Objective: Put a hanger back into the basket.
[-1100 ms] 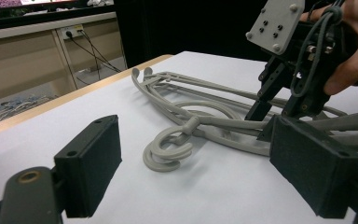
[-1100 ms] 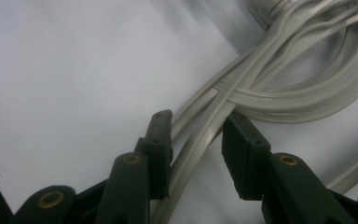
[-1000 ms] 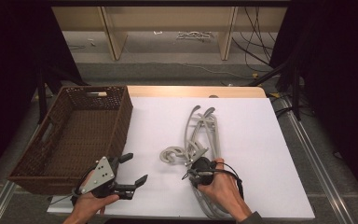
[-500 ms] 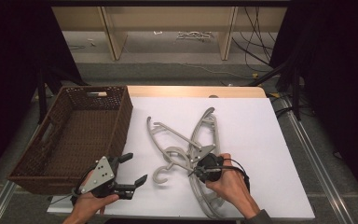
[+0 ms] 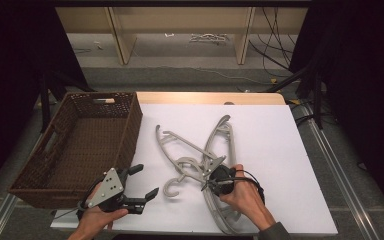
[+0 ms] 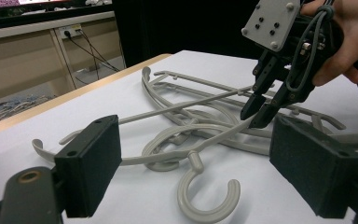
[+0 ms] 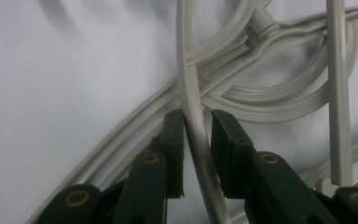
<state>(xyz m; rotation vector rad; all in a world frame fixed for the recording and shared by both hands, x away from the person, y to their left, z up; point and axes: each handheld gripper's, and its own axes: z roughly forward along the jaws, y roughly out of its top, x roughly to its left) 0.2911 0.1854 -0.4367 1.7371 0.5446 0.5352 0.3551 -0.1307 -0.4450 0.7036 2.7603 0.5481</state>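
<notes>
Several grey plastic hangers point(image 5: 212, 145) lie tangled on the white table point(image 5: 280, 150). My right gripper point(image 5: 206, 181) is shut on one thin hanger arm point(image 7: 192, 116), which runs straight up between its pads point(image 7: 175, 140). That arm leads to a hook point(image 6: 205, 198) lying on the table. My left gripper point(image 5: 147, 181) hovers at the front edge, left of the pile, wide open and holding nothing. Its pads point(image 6: 91, 163) frame the hook and the right gripper point(image 6: 260, 109) beyond.
A brown wicker basket point(image 5: 130, 125) stands at the table's left side, close to my left gripper. Bare white table surface stretches right of the hangers. Cables and shelf legs are on the floor behind the table.
The hangers were a narrow upright bundle; now they are fanned out, one swung to the left. My right gripper has shifted slightly right while holding on. The left gripper stayed still.
</notes>
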